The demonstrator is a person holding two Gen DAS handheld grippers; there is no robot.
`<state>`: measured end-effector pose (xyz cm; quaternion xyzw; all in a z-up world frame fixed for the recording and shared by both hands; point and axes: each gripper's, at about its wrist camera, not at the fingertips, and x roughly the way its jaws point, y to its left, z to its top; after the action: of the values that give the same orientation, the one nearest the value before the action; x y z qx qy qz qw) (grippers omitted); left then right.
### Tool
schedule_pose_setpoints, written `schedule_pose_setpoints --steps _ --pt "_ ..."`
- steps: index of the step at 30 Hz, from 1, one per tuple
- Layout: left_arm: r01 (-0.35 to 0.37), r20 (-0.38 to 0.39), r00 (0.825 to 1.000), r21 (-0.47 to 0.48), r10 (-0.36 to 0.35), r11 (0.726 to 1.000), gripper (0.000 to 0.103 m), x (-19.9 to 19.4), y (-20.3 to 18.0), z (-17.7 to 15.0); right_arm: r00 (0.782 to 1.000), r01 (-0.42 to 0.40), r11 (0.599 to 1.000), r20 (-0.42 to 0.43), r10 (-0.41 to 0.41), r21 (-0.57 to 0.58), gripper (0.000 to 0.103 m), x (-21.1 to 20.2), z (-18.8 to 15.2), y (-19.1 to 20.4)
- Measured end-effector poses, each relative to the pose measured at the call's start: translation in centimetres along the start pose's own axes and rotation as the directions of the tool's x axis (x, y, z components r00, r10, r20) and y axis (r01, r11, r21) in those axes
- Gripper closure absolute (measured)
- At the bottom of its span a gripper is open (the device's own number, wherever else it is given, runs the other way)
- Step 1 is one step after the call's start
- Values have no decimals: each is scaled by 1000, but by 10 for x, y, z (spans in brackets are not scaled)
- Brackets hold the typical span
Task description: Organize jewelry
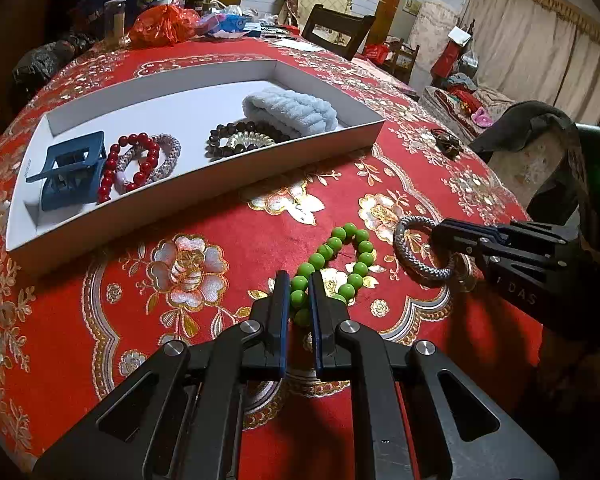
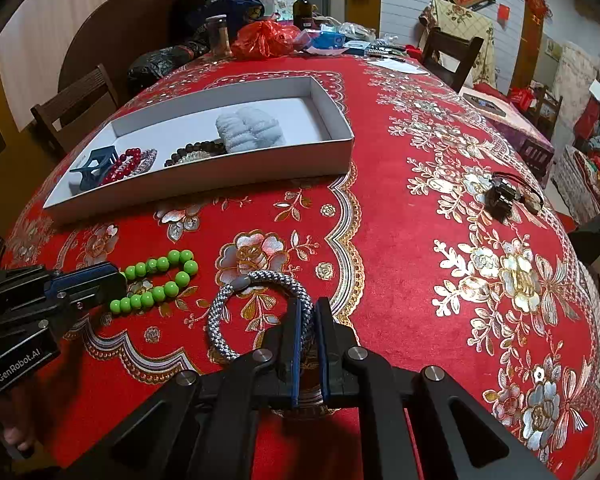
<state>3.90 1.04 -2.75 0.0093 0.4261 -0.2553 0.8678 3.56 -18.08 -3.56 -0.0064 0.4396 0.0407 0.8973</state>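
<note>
A green bead bracelet lies on the red tablecloth, and my left gripper is shut on its near end, beads pinched between the pads. To its right lies a grey braided rope bracelet, with my right gripper shut on its right side. A white tray behind holds a blue hair claw, a red bead bracelet, a dark bead bracelet and a pale blue fluffy band.
A dark watch-like piece with straps lies on the cloth to the right. The far table end carries a red plastic bag, a bottle and boxes. Wooden chairs stand around the table.
</note>
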Motion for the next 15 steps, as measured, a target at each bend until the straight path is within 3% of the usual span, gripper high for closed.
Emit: schedule_pose_setpoints --steps 15 --pt "27 7 1000 -33 -26 999 95 -1 6 -1 999 40 999 4 -40 -34 96 1 -1 7"
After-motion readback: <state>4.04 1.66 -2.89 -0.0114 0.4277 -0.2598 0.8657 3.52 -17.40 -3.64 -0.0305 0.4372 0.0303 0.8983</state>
